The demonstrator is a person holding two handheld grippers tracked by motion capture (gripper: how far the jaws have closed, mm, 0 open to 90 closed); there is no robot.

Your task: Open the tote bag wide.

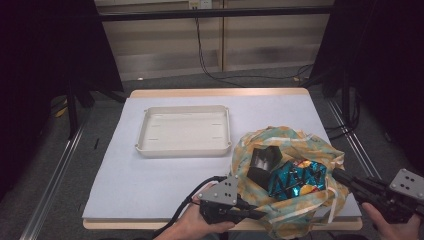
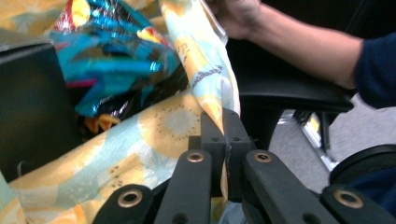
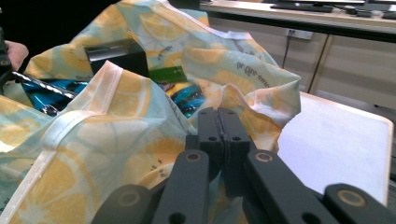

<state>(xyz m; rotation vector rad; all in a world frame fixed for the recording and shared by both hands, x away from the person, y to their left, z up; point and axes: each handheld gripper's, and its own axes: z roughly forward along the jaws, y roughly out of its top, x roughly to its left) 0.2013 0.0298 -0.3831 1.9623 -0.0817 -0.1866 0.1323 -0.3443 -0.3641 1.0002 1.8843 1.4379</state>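
Note:
A cloth bag (image 1: 280, 145) printed with yellow lemons sits at the table's front right, its mouth held wide. Inside lie a black box (image 1: 263, 162) and a shiny blue snack packet (image 1: 297, 179). My left gripper (image 1: 262, 214) is shut on the bag's near-left rim; the left gripper view shows the cloth bag (image 2: 210, 79) pinched between its jaws (image 2: 223, 135). My right gripper (image 1: 336, 175) is shut on the bag's right rim, and the right gripper view shows the cloth bag (image 3: 126, 126) folded around its closed jaws (image 3: 218, 126). The black box (image 3: 116, 56) and snack packet (image 3: 42, 91) peek out there.
An empty cream tray (image 1: 185, 131) rests at the table's middle back. The white-covered table (image 1: 150, 175) has bare room at the left and front left. The bag hangs slightly over the front edge. Cables run on the floor behind.

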